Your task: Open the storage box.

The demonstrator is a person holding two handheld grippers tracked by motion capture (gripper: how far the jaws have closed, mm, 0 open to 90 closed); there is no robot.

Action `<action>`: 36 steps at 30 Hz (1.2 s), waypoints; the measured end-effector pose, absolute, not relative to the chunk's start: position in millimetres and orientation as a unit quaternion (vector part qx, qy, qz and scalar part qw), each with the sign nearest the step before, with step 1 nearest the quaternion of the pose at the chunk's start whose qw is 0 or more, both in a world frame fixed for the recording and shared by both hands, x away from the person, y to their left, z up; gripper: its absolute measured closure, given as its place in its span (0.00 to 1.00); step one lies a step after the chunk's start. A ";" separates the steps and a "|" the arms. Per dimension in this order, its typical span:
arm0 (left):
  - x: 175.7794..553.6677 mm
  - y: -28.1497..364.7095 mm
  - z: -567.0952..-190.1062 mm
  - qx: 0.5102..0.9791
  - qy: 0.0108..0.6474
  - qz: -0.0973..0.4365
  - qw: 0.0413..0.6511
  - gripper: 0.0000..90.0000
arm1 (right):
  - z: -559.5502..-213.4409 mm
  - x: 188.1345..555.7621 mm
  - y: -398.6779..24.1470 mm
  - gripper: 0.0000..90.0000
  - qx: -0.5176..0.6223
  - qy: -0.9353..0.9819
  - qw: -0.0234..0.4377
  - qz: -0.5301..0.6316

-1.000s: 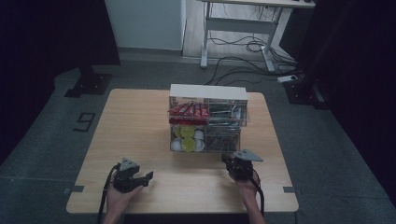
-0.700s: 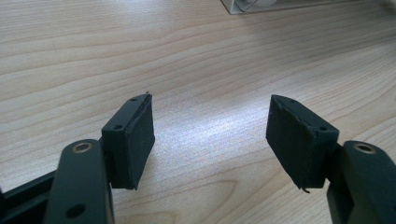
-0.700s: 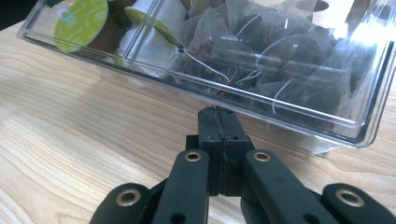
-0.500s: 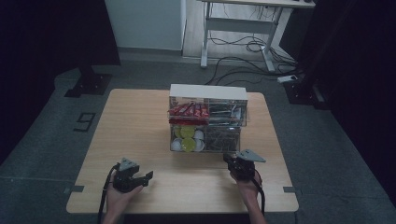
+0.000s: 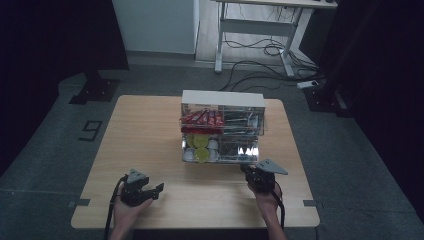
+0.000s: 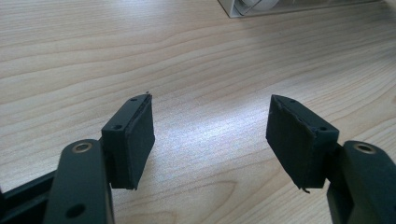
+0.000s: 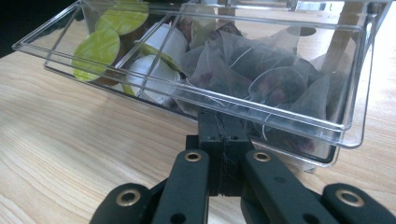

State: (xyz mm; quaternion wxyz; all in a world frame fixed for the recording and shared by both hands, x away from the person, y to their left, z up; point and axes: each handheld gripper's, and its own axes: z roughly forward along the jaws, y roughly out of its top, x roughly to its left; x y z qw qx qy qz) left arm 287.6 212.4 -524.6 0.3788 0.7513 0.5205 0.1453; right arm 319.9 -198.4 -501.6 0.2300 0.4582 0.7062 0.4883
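Observation:
A clear two-tier drawer organizer (image 5: 222, 98) with a white top stands in the middle of the wooden table (image 5: 145, 140). Its lower drawer (image 7: 299, 122) holds green-lidded and white capsules (image 7: 100, 46) on one side and pyramid tea bags (image 7: 261, 74) on the other. Red sachets (image 5: 200, 119) fill the upper tier. My right gripper (image 7: 224, 120) is shut, and its tips reach under the front lip of the lower drawer, on the tea-bag side. I cannot tell whether the lip is pinched. My left gripper (image 6: 210, 126) is open over bare wood near the table's front left, with nothing between its pads.
In the high view the left gripper (image 5: 154, 189) and the right gripper (image 5: 246, 171) sit near the table's front edge, each in a hand. Desk legs and floor cables (image 5: 260, 50) lie beyond the far edge. A dark stand base (image 5: 95, 90) is at the back left.

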 end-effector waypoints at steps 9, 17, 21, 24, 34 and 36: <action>286.8 214.8 -522.4 0.748 0.522 0.148 0.383 0.36 | -494.8 319.5 -204.2 0.99 0.462 0.694 0.237 0.499; 286.1 215.2 -521.0 0.747 0.522 0.149 0.385 0.36 | -489.1 319.9 -207.5 0.99 0.464 0.688 0.239 0.504; 286.0 214.7 -521.0 0.748 0.521 0.148 0.385 0.36 | -485.3 321.3 -208.6 0.99 0.464 0.685 0.241 0.507; 286.1 214.2 -521.3 0.748 0.520 0.148 0.385 0.36 | -482.3 322.4 -209.4 0.99 0.465 0.682 0.243 0.510; 286.5 213.2 -522.4 0.749 0.521 0.149 0.381 0.36 | -472.9 331.3 -209.2 0.99 0.464 0.672 0.247 0.521; 286.6 213.2 -522.4 0.749 0.521 0.149 0.380 0.36 | -472.2 332.1 -209.2 0.99 0.464 0.671 0.247 0.522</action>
